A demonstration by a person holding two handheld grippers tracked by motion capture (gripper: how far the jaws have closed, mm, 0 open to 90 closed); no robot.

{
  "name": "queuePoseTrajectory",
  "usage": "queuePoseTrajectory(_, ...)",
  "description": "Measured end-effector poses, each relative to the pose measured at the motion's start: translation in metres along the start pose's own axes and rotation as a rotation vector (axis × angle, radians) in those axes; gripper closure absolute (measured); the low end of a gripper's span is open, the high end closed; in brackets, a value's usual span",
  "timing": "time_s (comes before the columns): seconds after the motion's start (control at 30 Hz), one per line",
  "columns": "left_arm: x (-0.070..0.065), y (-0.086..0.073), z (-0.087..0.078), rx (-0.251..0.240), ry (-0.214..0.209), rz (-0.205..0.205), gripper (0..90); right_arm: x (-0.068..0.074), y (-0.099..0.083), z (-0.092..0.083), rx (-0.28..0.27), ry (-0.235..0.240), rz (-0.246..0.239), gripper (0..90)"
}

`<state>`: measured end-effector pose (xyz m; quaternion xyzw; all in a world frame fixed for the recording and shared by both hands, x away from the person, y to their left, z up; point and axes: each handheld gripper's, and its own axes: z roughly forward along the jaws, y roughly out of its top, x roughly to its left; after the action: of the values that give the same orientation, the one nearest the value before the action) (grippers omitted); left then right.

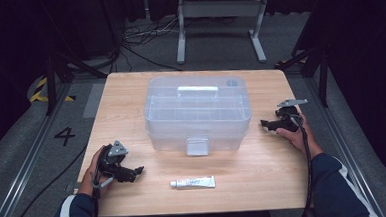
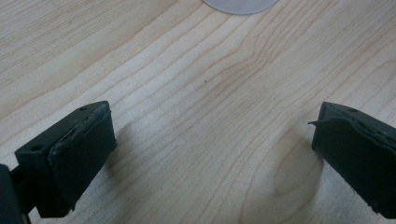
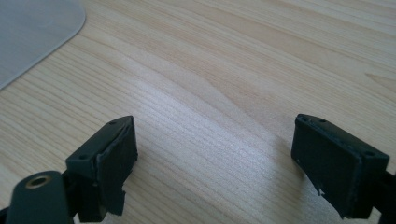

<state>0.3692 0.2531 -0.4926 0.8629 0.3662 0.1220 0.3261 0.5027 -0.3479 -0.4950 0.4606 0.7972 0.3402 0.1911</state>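
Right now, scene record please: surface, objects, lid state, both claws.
surface: wooden table
box: clear plastic storage box, centre of table, lid shut, front latch down, white handle on top
tube: small white tube, lying flat near the front edge, in front of the box
left claw: jaws open, nothing between them, resting on the table left of the tube
right claw: jaws open, nothing between them, right of the box, pointing toward it
contact: neither claw touches box or tube

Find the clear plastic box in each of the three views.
High view: the clear plastic box stands mid-table, latch toward the person.
Left gripper view: a pale rounded corner at the top edge, probably the box.
Right gripper view: its corner fills the top left.
Shared landmark: the light wooden table.
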Motion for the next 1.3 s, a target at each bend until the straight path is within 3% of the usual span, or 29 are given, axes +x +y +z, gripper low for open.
queuePoseTrajectory(0.33,-0.002,-0.001,-0.001,-0.002,0.021,-0.012,0.2,-0.002,-0.001,-0.003,0.013,0.021,-0.021,14.7)
queuePoseTrajectory(0.43,-0.004,-0.002,-0.001,-0.004,0.032,-0.034,0.3,-0.003,-0.001,-0.003,0.016,0.024,-0.025,14.6)
queuePoseTrajectory(0.73,-0.002,-0.002,-0.001,-0.004,0.020,-0.019,0.3,-0.004,0.003,-0.007,0.066,0.047,-0.041,18.2)
queuePoseTrajectory(0.83,-0.002,-0.002,-0.002,-0.003,0.021,-0.019,0.3,-0.003,0.004,-0.012,0.066,0.078,-0.040,18.5)
queuePoseTrajectory(1.03,-0.002,-0.002,-0.002,-0.004,0.019,-0.018,0.4,0.002,0.011,-0.027,0.022,0.076,-0.067,21.7)
queuePoseTrajectory(1.07,-0.001,-0.002,-0.001,-0.004,0.018,-0.011,0.4,0.004,0.014,-0.033,0.010,0.074,-0.090,23.9)
queuePoseTrajectory(1.3,0.000,-0.001,0.000,-0.003,0.010,-0.011,0.4,0.016,0.024,-0.055,-0.039,0.084,-0.138,29.3)
